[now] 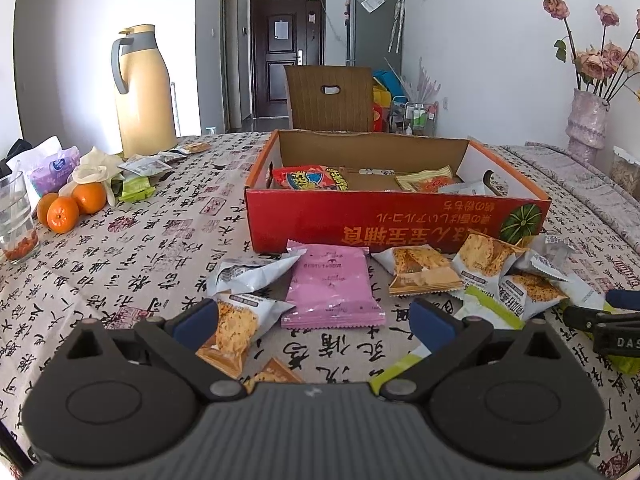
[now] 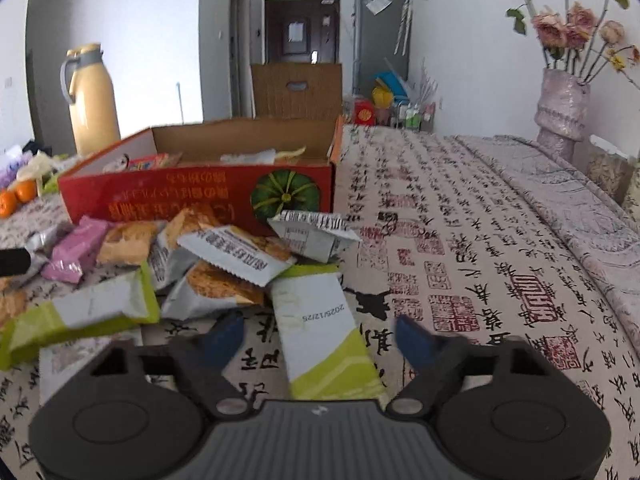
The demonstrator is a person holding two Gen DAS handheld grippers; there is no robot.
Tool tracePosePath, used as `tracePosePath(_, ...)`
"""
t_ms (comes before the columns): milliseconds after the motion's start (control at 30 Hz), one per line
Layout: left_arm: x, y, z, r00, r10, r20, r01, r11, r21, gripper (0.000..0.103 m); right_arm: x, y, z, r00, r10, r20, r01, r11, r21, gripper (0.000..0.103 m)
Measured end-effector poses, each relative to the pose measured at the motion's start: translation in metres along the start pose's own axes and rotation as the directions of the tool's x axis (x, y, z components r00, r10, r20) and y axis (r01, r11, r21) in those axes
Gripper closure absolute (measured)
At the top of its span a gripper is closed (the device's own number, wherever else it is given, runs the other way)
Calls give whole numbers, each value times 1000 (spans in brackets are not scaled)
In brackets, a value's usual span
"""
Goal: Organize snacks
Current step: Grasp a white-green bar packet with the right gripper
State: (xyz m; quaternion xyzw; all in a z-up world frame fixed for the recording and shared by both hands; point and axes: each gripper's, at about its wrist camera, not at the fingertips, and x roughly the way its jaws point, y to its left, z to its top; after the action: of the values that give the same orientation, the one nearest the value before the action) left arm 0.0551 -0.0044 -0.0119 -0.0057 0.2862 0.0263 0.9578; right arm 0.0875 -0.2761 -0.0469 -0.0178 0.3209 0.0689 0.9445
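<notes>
A red cardboard box (image 1: 396, 220) (image 2: 180, 196) stands open on the patterned tablecloth, with a few snack packets inside. In front of it lies a heap of packets: a pink one (image 1: 332, 288) (image 2: 76, 252), several grey-and-orange cracker packets (image 1: 424, 272) (image 2: 236, 252), and green-and-white bars. My left gripper (image 1: 314, 322) is open just short of the pink packet, and an orange cracker packet (image 1: 232, 332) lies against its left finger. My right gripper (image 2: 318, 330) is open around a green-and-white bar (image 2: 320, 352) that lies flat on the cloth. There is a gap on each side of the bar.
A yellow thermos jug (image 1: 144, 92), oranges (image 1: 64, 212), a glass (image 1: 16, 220) and more wrappers sit at the left. At the right edge stands a pink vase of dried roses (image 1: 588, 124) (image 2: 564, 108). Behind the box is a wooden chair (image 1: 330, 96).
</notes>
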Motion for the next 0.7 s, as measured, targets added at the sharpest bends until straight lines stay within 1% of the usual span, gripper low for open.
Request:
tracePosePath(67,0,0,1,1000,5,-2,-5,1000,0,0,5,0,2,1000,14,-17,-14,1000,-13,33)
tracePosePath(133,0,0,1,1000,10,-2,-10,1000,1,0,10,0,2,999,23,-37,-24,1000,-19,38)
tracePosePath(267,-1,1,1,1000,17,-2,-17,1000,-1,0,13,-2,3,998,55,-44,-56,998,-16,39)
tracePosePath(333,-2,1,1,1000,19,-1,-19,1000,-2,0,13,-3,4,997,64,-44,-65,998,-20,44)
tracePosePath(400,-3,2,1,1000,19,-1,-19,1000,-4,0,12,-4,4,997,72,-41,-73,997,-24,58)
tracePosePath(433,-3,2,0,1000,18,-2,-18,1000,-4,0,12,-5,4,996,73,-40,-74,997,-22,63)
tracePosePath(467,-3,2,1,1000,18,-2,-18,1000,-4,0,11,-6,4,996,79,-40,-79,997,-19,65)
tracePosePath(700,-6,3,0,1000,19,0,-19,1000,-7,0,4,-4,0,997,78,-20,-78,997,-1,67)
